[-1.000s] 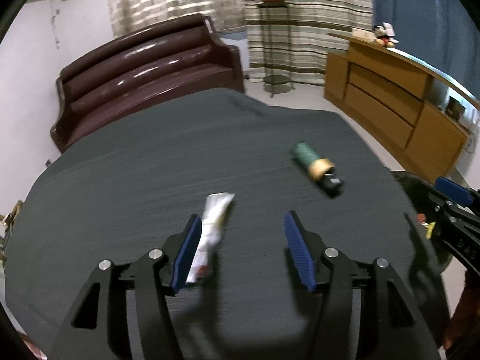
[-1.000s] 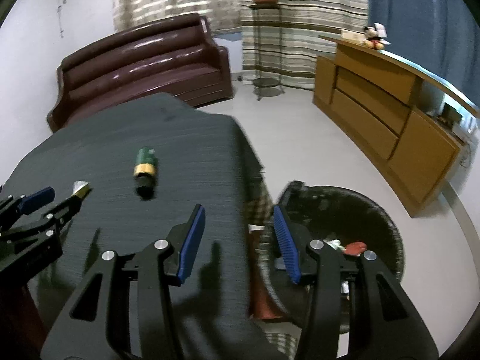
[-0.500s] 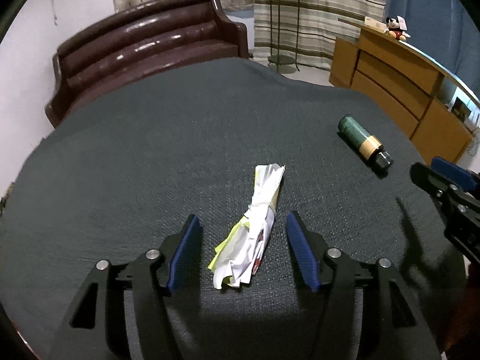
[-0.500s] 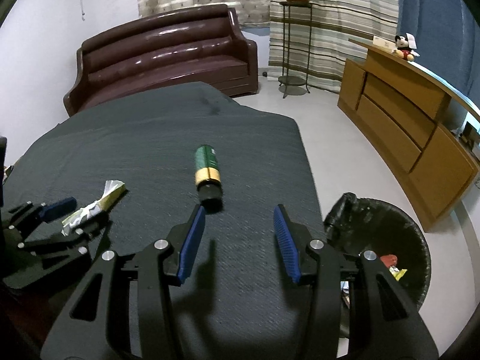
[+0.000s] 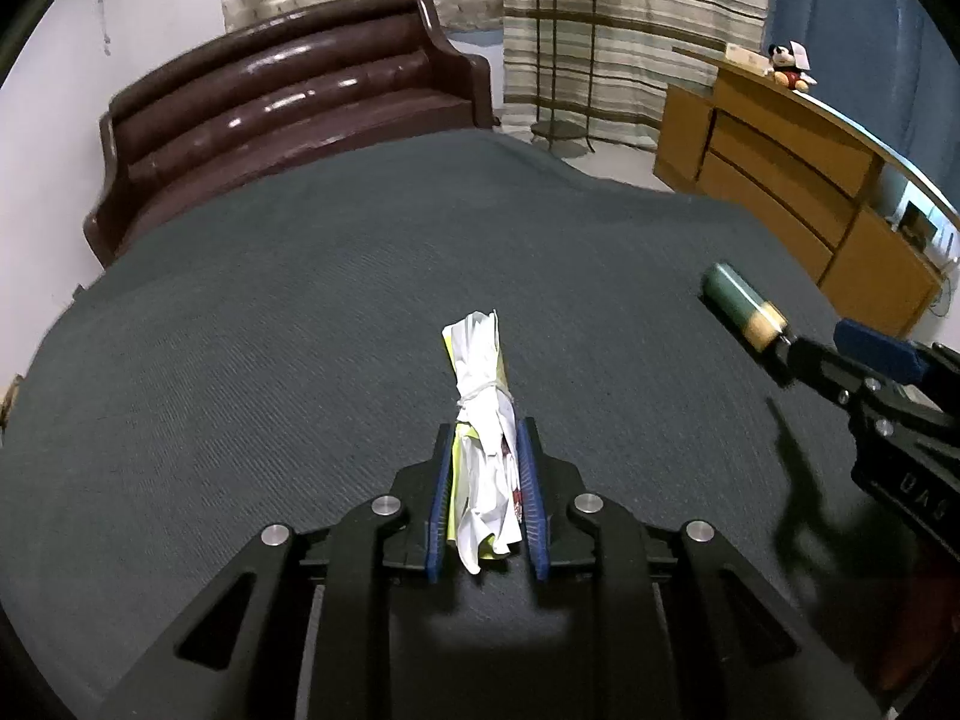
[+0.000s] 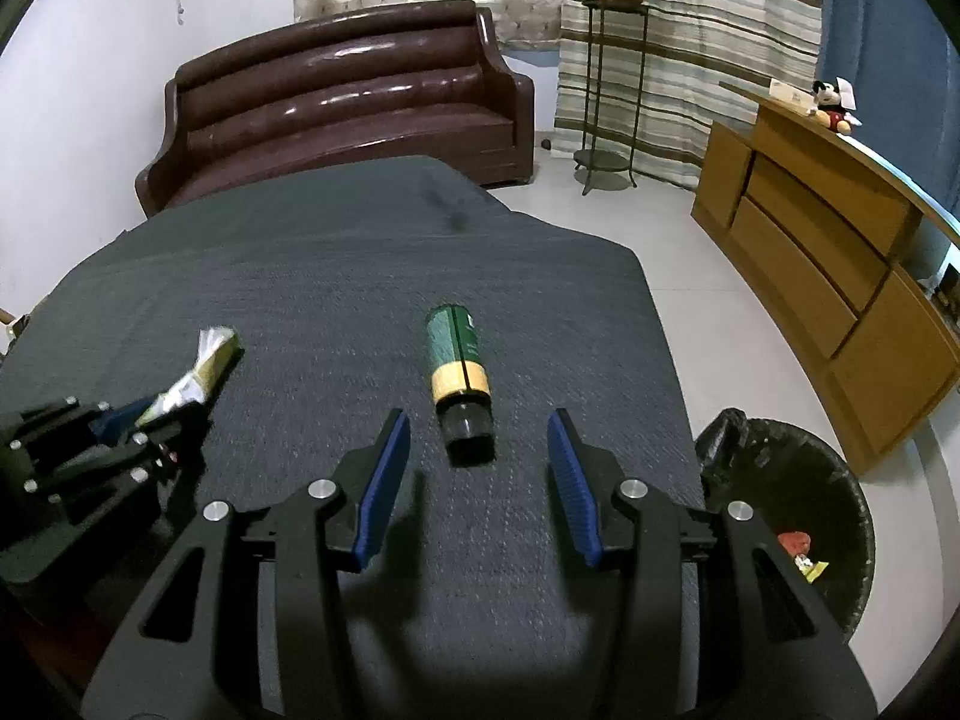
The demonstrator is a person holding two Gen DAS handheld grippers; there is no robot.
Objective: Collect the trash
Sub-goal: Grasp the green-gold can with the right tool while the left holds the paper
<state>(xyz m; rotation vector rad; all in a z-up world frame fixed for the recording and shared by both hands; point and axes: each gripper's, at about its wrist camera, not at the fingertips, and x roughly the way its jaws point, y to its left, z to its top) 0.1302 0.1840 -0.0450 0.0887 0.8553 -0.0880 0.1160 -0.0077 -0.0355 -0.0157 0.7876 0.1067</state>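
A crumpled bundle of white and yellow paper (image 5: 480,396) lies on the dark grey tablecloth (image 5: 300,330). My left gripper (image 5: 486,425) is closing its jaws around the bundle's near half, and both blue pads touch it. The same bundle (image 6: 207,363) sticks out of the left gripper (image 6: 120,420) in the right wrist view. A green bottle (image 6: 454,354) with a tan band and black cap lies on its side to the right. My right gripper (image 6: 477,417) is open, with the cap end between its fingertips and untouched. The bottle (image 5: 735,306) and right gripper (image 5: 870,354) also show in the left wrist view.
A bin lined with a black bag (image 6: 738,444) stands on the floor past the table's right edge, with some scraps inside. A brown sofa (image 6: 342,102) is behind the table, a wooden sideboard (image 6: 828,240) along the right wall, and a plant stand (image 6: 612,90) by the curtains.
The left gripper slid over the paper bundle and its jaws closed onto it. The right gripper swung left from over the bin to the bottle, still open.
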